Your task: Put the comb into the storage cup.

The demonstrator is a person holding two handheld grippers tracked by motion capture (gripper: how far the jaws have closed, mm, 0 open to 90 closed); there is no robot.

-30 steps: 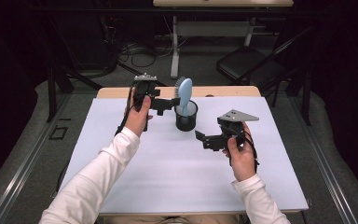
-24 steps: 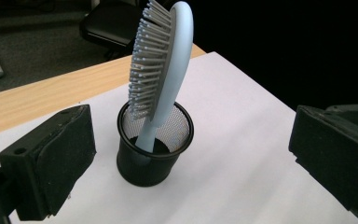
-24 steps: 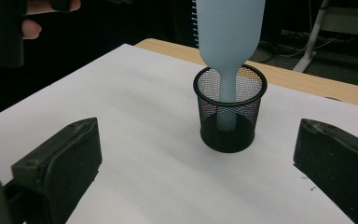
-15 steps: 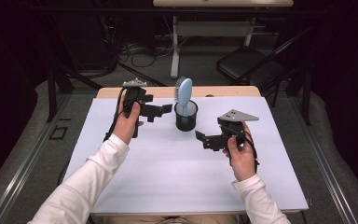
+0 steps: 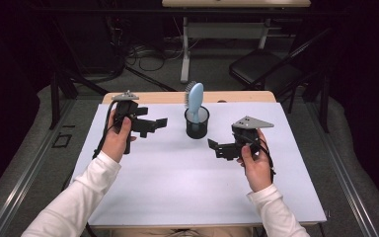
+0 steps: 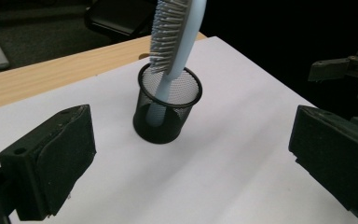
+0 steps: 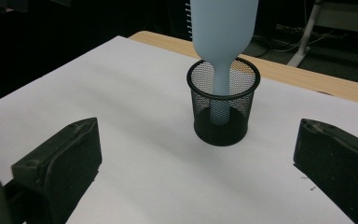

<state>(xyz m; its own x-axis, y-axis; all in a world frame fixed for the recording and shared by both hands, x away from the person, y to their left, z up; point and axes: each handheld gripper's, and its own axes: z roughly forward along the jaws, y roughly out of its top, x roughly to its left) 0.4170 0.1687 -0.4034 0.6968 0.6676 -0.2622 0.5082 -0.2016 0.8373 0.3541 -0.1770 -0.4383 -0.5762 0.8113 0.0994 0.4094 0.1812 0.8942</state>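
A light blue hairbrush (image 5: 195, 98) stands handle-down in a black mesh cup (image 5: 197, 124) at the back middle of the white-covered table (image 5: 177, 182). My left gripper (image 5: 157, 124) hovers left of the cup, open and empty, jaws pointing at it. My right gripper (image 5: 216, 147) sits right of and nearer than the cup, also open and empty. In the left gripper view the cup (image 6: 168, 109) and the bristled brush (image 6: 175, 37) lie ahead between wide jaws (image 6: 191, 158). The right gripper view faces the cup (image 7: 223, 107) and the brush's smooth back (image 7: 223, 28), jaws (image 7: 196, 163) wide apart.
A strip of bare wood (image 5: 237, 97) runs along the table's far edge. Beyond it stand a dark chair (image 5: 266, 69) and a desk leg (image 5: 185, 54) on the floor. The other gripper (image 6: 349, 70) appears at the right edge of the left gripper view.
My left gripper has drawn back from the brush, moving left and toward the person. The brush stays in the cup. The right gripper has held still.
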